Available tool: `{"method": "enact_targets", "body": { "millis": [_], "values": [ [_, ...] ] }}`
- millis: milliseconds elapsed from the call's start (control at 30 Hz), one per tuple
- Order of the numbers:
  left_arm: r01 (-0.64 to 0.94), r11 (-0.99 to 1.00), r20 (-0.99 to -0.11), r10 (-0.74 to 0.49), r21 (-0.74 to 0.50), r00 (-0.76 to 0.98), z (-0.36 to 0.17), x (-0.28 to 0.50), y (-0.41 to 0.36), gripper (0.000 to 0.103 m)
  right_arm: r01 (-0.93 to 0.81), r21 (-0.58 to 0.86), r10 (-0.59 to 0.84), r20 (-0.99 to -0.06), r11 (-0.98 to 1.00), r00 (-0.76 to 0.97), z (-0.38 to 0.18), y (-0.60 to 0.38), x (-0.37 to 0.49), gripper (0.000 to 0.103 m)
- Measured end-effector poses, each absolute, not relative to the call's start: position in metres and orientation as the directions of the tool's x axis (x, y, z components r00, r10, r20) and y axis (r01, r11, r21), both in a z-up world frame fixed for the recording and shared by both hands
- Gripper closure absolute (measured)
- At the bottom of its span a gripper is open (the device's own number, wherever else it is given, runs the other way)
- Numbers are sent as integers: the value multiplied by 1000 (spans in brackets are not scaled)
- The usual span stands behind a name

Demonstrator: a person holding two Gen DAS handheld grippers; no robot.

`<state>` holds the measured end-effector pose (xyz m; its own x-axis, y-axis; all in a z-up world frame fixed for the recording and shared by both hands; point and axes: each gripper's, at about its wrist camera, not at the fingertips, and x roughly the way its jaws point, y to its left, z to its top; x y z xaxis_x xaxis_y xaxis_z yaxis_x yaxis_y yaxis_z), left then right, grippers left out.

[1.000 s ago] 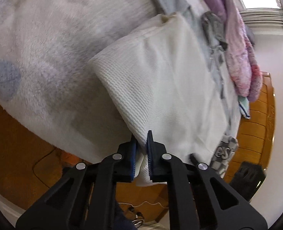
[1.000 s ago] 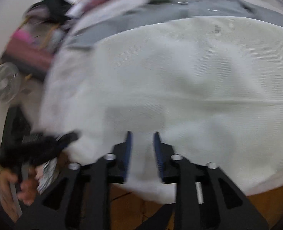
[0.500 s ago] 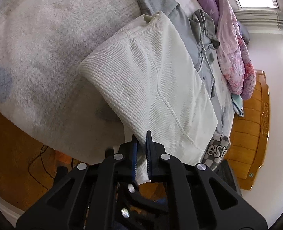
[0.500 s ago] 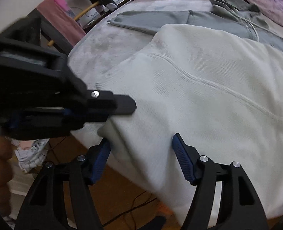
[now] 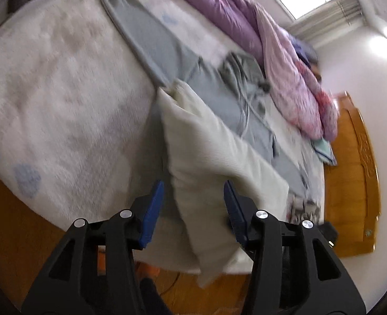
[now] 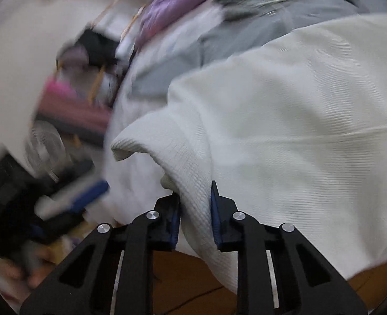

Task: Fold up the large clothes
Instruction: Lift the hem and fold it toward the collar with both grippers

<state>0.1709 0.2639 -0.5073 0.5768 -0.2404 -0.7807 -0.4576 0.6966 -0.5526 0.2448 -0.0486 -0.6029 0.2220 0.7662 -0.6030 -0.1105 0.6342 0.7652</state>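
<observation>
Left gripper (image 5: 193, 199) w/ jaws apart, having just opened; a fold of the white sweater (image 5: 214, 162) lies between the blue pads (image 5: 154, 204) but they don't press on it, gap visible on both sides. Right gripper (image 6: 195, 207) has just been closing and now pinches a bunched edge of the same sweater (image 6: 285, 131), cloth squeezed between both pads.

Sweater is cream, ribbed knit, lying at the near edge of the bed (image 5: 62, 99), partly hanging over that edge toward the wood floor (image 5: 7, 231). In the right wrist view one cuff or corner curls up to the left of the pinched part. A seam runs across the flat area on the right.

Grey hoodie (image 5: 167, 57) spread flat behind the sweater, toward the middle of the bed, partly under it, drawstrings showing. Purple-pink quilt (image 5: 285, 73) heaped along the far edge of the bed. Wooden bed frame (image 5: 351, 178) at the right end.

Right wrist view is blurred at left: the left gripper (image 6: 80, 199) shows there as a dark smear w/ a blue pad, beside the bed's edge.
</observation>
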Motion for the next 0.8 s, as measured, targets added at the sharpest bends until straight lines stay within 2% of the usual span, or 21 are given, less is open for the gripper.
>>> {"method": "enact_targets", "body": {
  "millis": [133,200,267,367,433,500,600,700,800],
  "values": [
    [-474,729,-827,-226,-495,515,-522,193,239,54,-2,842,799,-510,539,318,-587,-114,253,85],
    [-444,798,-873,-199,-408,445,-534,210,211,54,51,862,785,-483,505,387,-581,-152,252,85],
    [-398,830,-886,-220,-390,409,-545,220,189,54,129,878,761,-465,460,452,-585,-193,249,85],
    [-370,814,-875,-311,-447,371,-565,234,153,53,239,870,702,-489,430,518,-602,-244,242,86],
    [-363,815,-877,-332,-452,347,-575,241,132,46,322,862,663,-507,392,551,-623,-272,231,87],
    [-351,828,-886,-334,-438,321,-585,246,117,39,391,843,629,-537,370,562,-645,-290,221,87],
    [-329,852,-905,-326,-407,274,-602,250,96,37,485,811,603,-574,326,554,-676,-306,205,88],
    [-332,846,-906,-359,-417,223,-617,251,85,37,511,812,604,-563,281,564,-685,-317,196,88],
    [-321,847,-903,-366,-423,224,-622,246,80,28,490,824,607,-550,283,574,-677,-321,195,89]
  ]
}}
